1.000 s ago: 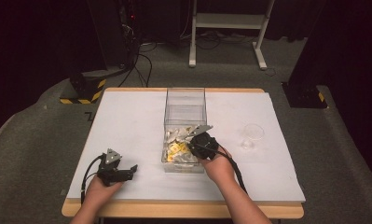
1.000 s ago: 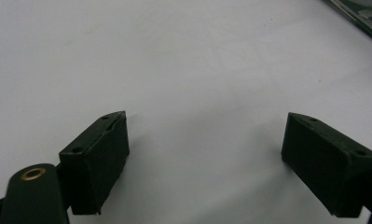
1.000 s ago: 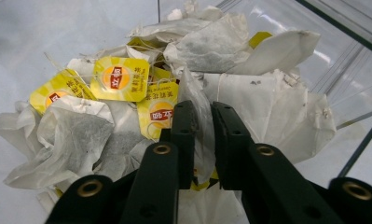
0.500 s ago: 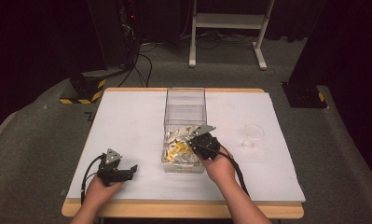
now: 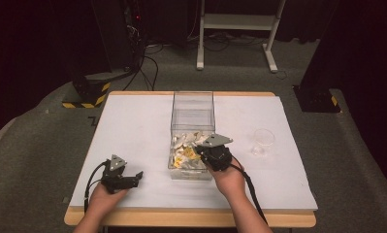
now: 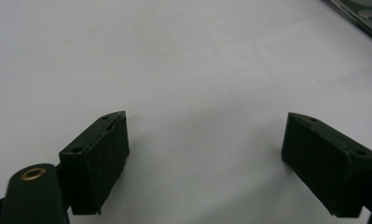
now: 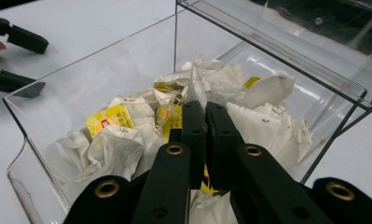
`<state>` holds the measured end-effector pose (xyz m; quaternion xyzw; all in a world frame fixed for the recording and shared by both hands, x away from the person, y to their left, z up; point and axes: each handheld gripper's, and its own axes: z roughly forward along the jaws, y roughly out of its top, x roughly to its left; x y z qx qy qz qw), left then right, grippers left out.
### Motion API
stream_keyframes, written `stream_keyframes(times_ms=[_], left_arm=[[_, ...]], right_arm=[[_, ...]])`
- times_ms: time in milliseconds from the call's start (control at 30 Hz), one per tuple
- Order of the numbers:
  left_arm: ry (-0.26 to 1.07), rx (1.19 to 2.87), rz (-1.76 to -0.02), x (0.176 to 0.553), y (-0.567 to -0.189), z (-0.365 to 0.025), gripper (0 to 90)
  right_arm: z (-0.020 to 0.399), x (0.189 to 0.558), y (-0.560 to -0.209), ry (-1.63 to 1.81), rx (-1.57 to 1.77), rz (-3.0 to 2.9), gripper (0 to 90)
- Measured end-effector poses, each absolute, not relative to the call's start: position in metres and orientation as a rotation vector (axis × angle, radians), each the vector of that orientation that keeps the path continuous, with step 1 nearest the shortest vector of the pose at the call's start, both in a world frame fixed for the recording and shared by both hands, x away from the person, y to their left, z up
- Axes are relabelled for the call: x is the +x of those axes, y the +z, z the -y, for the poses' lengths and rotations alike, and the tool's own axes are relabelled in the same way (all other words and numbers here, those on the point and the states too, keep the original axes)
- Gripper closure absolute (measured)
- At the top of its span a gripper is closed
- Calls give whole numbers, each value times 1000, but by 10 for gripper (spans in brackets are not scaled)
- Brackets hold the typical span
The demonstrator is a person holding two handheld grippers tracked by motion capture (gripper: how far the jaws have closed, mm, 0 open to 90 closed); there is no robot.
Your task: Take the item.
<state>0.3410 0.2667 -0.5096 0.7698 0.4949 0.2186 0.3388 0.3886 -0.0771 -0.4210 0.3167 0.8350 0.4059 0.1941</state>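
Clear box [image 5: 192, 104]: see-through plastic, tall walls, mid-table on the white tabletop [image 5: 133, 126], long side running away from the person.
Tea bags [image 7: 127, 135]: crumpled white paper pouches, heaped in the near end of the box; a few yellow tags mixed in, strings tangled between.
Pinched bag [image 7: 196, 88]: white, pointy corner sticking up right above the jaw tips, rest of it against the heap.
Right gripper [image 7: 205, 108]: down inside the box, jaws squeezed together on that corner.
Left gripper [image 6: 204, 140]: jaws spread wide, nothing between them, low over bare white table, well left of the box.
Plastic cup [image 5: 264, 141]: clear, upright, right of the box, apart from it.
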Motion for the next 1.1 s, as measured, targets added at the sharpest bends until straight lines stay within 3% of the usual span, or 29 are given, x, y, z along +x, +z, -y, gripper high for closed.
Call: stream_keyframes(times_ms=[1100], left_arm=[[570, 2004, -1289, 341, -510, -267, 154]], right_arm=[[94, 380, -429, 1325, 900, -2207, 877]])
